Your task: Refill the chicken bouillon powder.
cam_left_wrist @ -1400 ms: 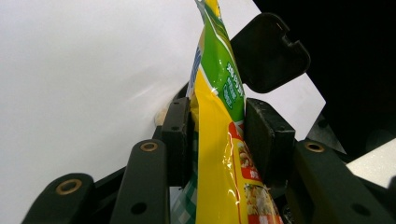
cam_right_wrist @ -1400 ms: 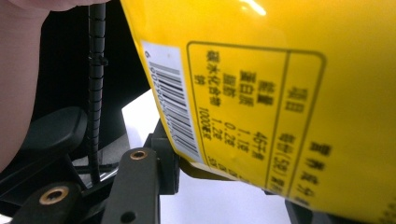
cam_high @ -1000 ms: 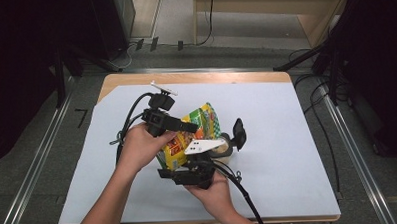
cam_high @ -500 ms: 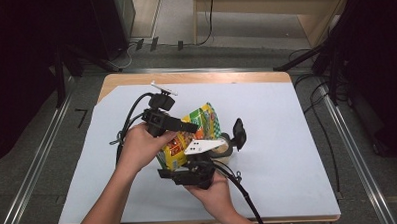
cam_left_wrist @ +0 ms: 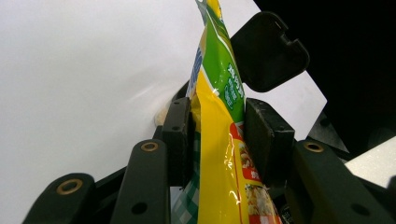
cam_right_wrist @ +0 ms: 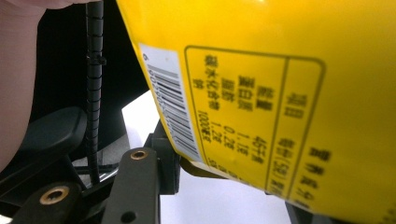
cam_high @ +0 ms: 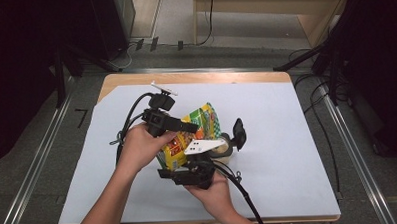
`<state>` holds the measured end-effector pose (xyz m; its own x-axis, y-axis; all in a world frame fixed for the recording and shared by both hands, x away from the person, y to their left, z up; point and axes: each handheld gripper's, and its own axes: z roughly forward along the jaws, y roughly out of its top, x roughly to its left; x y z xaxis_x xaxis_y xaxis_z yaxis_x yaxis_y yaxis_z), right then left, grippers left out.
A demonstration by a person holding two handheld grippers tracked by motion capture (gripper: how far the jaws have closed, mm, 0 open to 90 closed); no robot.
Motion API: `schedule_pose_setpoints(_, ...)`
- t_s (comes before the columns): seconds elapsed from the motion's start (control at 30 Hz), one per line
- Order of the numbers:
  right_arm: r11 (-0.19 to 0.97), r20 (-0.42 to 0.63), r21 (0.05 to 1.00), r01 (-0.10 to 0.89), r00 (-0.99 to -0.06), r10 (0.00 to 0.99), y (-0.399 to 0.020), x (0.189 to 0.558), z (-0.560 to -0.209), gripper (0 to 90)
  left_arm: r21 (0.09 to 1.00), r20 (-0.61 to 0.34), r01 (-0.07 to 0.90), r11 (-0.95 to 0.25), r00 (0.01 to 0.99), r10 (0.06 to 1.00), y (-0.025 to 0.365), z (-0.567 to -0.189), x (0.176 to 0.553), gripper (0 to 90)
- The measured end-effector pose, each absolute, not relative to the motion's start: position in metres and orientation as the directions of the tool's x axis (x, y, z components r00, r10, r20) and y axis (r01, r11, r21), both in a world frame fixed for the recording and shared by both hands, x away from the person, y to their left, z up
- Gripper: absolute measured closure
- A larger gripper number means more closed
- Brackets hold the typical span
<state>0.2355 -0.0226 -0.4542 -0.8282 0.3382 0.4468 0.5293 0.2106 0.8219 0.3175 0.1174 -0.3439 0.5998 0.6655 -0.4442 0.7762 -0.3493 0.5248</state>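
A yellow and green snack bag (cam_high: pixel 203 120) is held up over the white-covered table (cam_high: pixel 287 139) near its middle. My left gripper (cam_high: pixel 193 128) comes in from the left and is shut on the bag. In the left gripper view both pads (cam_left_wrist: pixel 179 140) press the bag (cam_left_wrist: pixel 215 93) edge-on. My right gripper (cam_high: pixel 208 156) rises from below, with its grey plate on top. In the right gripper view the bag's printed back with a barcode (cam_right_wrist: pixel 261 93) hangs over the jaws. One pad (cam_right_wrist: pixel 168 161) touches its lower corner and the other jaw is hidden behind it.
The white sheet spreads bare to the right and far side of the bag. A wooden table edge (cam_high: pixel 195 78) runs along the back. Cables (cam_high: pixel 124 127) trail from both grippers. Dark stands and floor cables surround the table.
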Motion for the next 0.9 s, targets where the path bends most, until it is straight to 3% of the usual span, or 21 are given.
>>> schedule_pose_setpoints(0.9,0.212,0.440,0.825,0.525,-0.830,0.343,-0.0235,0.2357,-0.4530,60.3,0.541,-0.431,0.764,-0.352,0.612,0.663,0.1161,-0.3415,0.3158,64.0)
